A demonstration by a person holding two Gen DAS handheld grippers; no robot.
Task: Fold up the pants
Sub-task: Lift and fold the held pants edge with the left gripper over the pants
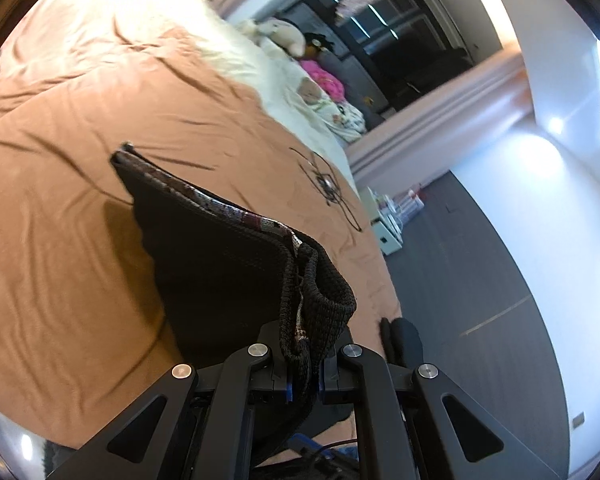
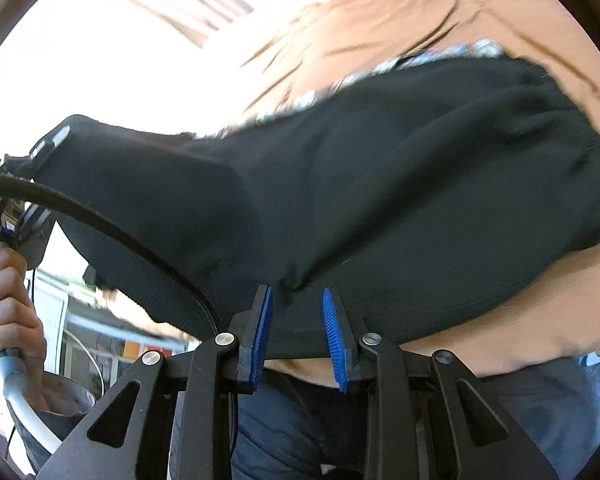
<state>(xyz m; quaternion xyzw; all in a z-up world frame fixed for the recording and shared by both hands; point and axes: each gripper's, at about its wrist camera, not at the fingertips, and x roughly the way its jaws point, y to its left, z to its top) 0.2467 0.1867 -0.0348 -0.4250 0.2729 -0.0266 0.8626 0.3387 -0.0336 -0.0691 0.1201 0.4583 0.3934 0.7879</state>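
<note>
Left wrist view: the left gripper (image 1: 305,376) is pressed together on a bunched edge of the black pants (image 1: 220,248), pinching the knit hem with its patterned lining showing. From that pinch the cloth runs away as a taut, lifted panel over the brown bedspread (image 1: 60,208), its far corner up near the middle of the bed. The bed's edge runs just to the right of the gripper, with grey floor (image 1: 480,280) beyond it and soft toys (image 1: 284,36) and a pink bundle (image 1: 328,80) well away at the far end.

Right wrist view: the right gripper (image 2: 298,332) has its blue pads (image 2: 260,336) standing apart, and the lower edge of the pants (image 2: 380,184) lies between them. The pads do not appear to press on the cloth, so I judge it not gripped on this side. At the left, a hand (image 2: 4,300) holds the handle of the other tool, with a black cable (image 2: 100,220) arcing across the cloth.

The step in hand looks like carrying one end of the pants over for a fold. The next move calls for laying the held edge flat and squared on the other half. The bedspread offers plenty of open room; the near bed edge and the cable are what to watch.
</note>
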